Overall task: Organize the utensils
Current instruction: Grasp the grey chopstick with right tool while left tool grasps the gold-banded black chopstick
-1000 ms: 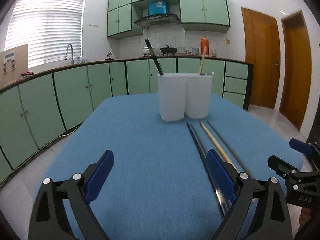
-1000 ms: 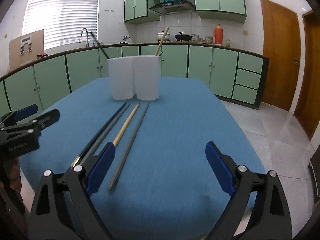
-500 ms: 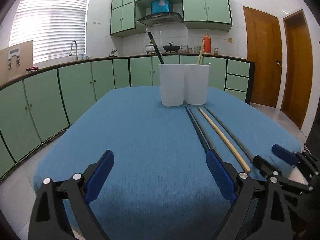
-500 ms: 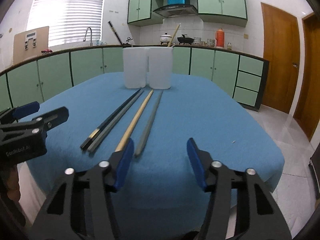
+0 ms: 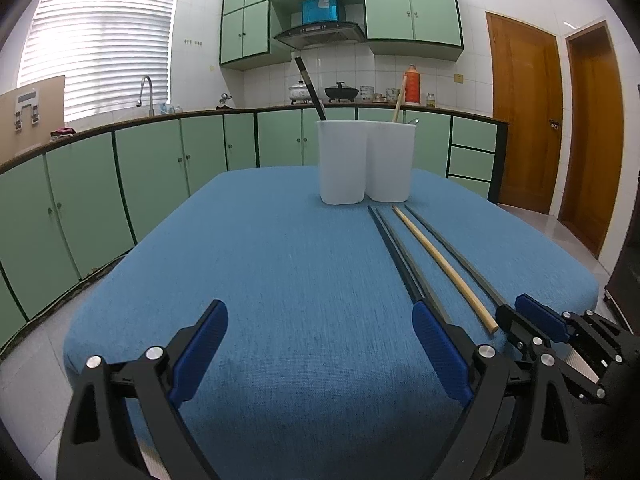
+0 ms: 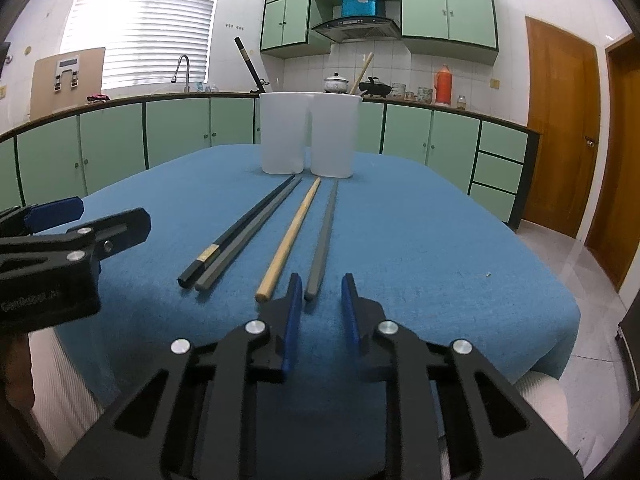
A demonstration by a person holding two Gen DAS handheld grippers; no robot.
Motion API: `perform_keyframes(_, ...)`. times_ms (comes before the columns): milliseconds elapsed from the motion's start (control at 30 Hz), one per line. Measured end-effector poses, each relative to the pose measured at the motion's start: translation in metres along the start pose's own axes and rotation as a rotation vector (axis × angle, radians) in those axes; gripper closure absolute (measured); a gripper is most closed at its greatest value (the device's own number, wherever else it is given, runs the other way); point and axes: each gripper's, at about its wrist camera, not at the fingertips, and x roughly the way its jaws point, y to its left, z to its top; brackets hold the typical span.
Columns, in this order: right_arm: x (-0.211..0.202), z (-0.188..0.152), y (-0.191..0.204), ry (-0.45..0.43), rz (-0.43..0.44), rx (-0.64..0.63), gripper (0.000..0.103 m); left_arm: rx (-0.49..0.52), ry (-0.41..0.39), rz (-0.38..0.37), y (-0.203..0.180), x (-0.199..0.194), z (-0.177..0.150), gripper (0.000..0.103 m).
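Observation:
Four chopsticks lie on the blue table: a black one, a grey one against it, a wooden one and another grey one. Two white cups stand behind them; the left cup holds a black chopstick, the right a wooden one. My right gripper is narrowly open, its jaws on either side of the near end of the right grey chopstick, not touching it. My left gripper is wide open and empty over the table's front left.
The blue table ends just below both grippers. Green kitchen cabinets run behind and to the left. Wooden doors stand at the right. The left gripper shows in the right wrist view.
My right gripper has narrowed from wide open and moved to the near end of the right grey chopstick. Both grippers have drawn back toward the table's front edge and dropped lower.

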Motion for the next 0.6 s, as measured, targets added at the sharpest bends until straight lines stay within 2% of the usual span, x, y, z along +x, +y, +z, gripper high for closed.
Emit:
perform_keyframes(167, 0.000, -0.003, 0.005, -0.006, 0.010, -0.011, 0.096, -0.001, 0.000, -0.005, 0.000, -0.001, 0.000, 0.012)
perform_keyframes(367, -0.002, -0.001, -0.004, -0.006, -0.006, 0.020, 0.097, 0.005, 0.005, -0.021, -0.005, -0.002, -0.001, 0.012)
perform_keyframes(500, -0.005, -0.001, -0.015, 0.001, -0.028, 0.045, 0.098, 0.023, 0.023, -0.050, -0.012, 0.000, -0.003, 0.022)
perform_keyframes(600, -0.008, -0.004, -0.022, 0.006, -0.036, 0.052, 0.098, 0.033, 0.050, -0.073, -0.018, 0.003, -0.006, 0.023)
